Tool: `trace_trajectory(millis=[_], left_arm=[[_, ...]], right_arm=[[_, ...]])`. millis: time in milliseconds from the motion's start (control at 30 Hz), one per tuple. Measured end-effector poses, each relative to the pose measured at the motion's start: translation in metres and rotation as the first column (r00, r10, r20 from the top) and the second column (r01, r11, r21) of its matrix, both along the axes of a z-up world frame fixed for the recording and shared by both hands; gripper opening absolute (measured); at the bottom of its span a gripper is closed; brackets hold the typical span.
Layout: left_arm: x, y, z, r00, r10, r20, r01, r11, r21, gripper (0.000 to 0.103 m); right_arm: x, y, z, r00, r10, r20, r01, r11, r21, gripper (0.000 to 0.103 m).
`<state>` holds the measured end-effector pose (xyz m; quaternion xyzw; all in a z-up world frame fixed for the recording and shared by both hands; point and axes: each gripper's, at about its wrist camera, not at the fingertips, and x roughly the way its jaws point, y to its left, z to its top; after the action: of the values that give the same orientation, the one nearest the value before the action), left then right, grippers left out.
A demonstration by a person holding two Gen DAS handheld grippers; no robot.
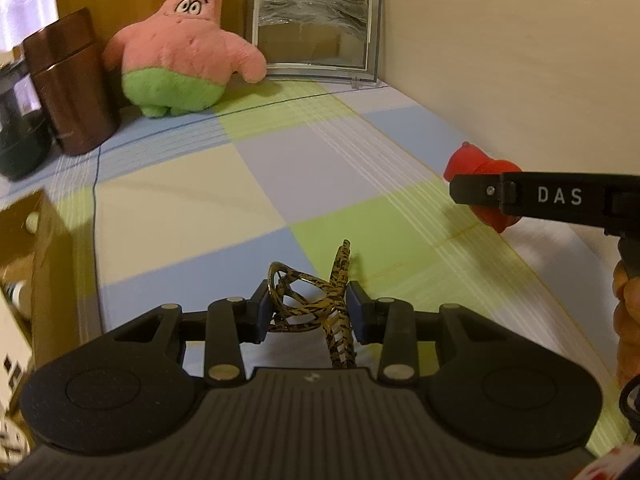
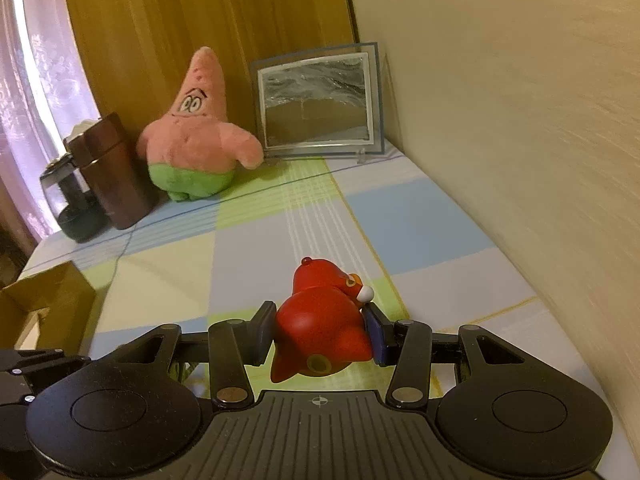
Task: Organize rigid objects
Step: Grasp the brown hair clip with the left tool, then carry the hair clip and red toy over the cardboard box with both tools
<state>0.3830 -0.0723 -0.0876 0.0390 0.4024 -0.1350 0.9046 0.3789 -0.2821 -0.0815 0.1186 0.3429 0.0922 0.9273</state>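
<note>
My left gripper (image 1: 310, 314) is shut on a tortoiseshell hair claw clip (image 1: 316, 304) and holds it just above the checked cloth. My right gripper (image 2: 320, 334) is shut on a red toy figure (image 2: 324, 320) with a white nose, low over the cloth near the wall. In the left wrist view the red toy (image 1: 484, 184) shows at the right, partly hidden behind the right gripper's black finger (image 1: 520, 196).
A pink plush star (image 1: 180, 48) (image 2: 196, 136), a glass picture frame (image 1: 316, 28) (image 2: 320, 100) and a brown canister (image 1: 68, 84) (image 2: 112, 172) stand at the back. A cardboard box (image 1: 24, 248) (image 2: 44, 304) is at the left edge. The cream wall (image 2: 520, 140) runs along the right.
</note>
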Motion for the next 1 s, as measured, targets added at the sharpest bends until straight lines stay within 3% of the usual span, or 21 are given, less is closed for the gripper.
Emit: trace_trajectory(millis=[433, 700, 1000], left_arm=[[-0.083, 0.019, 0.025, 0.999, 0.041, 0.012, -0.04, 0.998, -0.043, 0.033], [-0.141, 0.03, 0.045, 0.997, 0.077, 0.03, -0.075, 0.995, -0.071, 0.033], [-0.199, 0.041, 0.07, 0.994, 0.096, 0.057, -0.092, 0.993, -0.073, 0.033]], right_arm=[[-0.087, 0.019, 0.013, 0.999, 0.04, -0.025, -0.039, 0.999, 0.033, 0.043], [-0.138, 0.033, 0.03, 0.996, 0.083, -0.02, -0.084, 0.996, -0.025, 0.043], [-0.191, 0.043, 0.044, 0.994, 0.105, -0.026, -0.106, 0.994, -0.017, 0.043]])
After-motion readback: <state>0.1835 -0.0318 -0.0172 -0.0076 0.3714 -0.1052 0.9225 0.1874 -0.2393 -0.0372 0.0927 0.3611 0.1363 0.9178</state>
